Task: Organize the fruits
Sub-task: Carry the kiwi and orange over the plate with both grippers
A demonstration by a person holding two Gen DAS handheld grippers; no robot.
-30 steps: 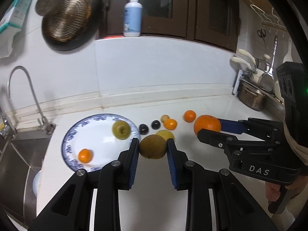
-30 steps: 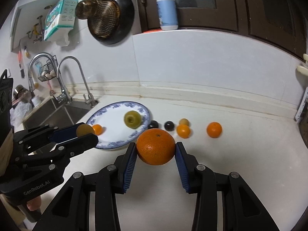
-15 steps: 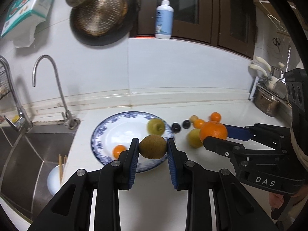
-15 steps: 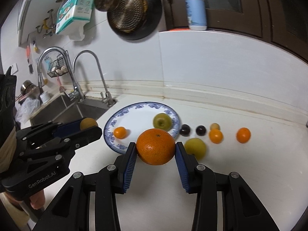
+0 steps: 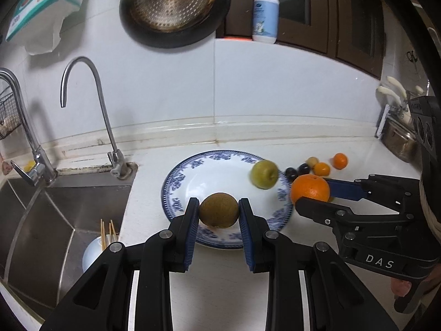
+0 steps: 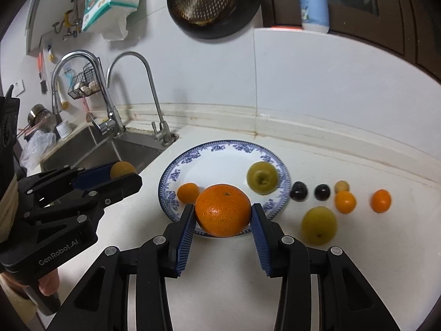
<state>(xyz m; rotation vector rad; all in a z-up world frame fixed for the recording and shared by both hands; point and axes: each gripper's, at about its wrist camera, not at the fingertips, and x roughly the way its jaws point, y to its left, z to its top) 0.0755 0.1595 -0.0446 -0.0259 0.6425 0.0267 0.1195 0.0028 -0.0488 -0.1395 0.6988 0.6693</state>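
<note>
My left gripper [image 5: 219, 211] is shut on a brown kiwi [image 5: 219, 210], held over the near part of the blue-patterned white plate [image 5: 193, 182]. My right gripper [image 6: 223, 215] is shut on a large orange [image 6: 223, 209] above the plate's [image 6: 215, 162] near rim. On the plate lie a green apple [image 6: 261, 177] and a small mandarin [image 6: 188, 192]. To the plate's right on the counter sit two dark plums [image 6: 299, 191], a yellow-green fruit [image 6: 319, 225], two small oranges [image 6: 344, 202] and a small tan fruit [image 6: 341, 186]. In the left wrist view the right gripper [image 5: 311, 190] shows with the orange [image 5: 310, 189].
A steel sink [image 5: 55, 215] with two taps [image 5: 82, 82] lies left of the plate, holding a bowl with chopsticks [image 5: 102, 242]. A pan [image 5: 173, 5] and a soap bottle [image 5: 266, 11] hang or stand above the backsplash. Pots [image 5: 399, 140] stand at the far right.
Both grippers have carried their fruit leftward, from over the loose fruit to over the plate. The sink has come further into view. Neither grip has changed.
</note>
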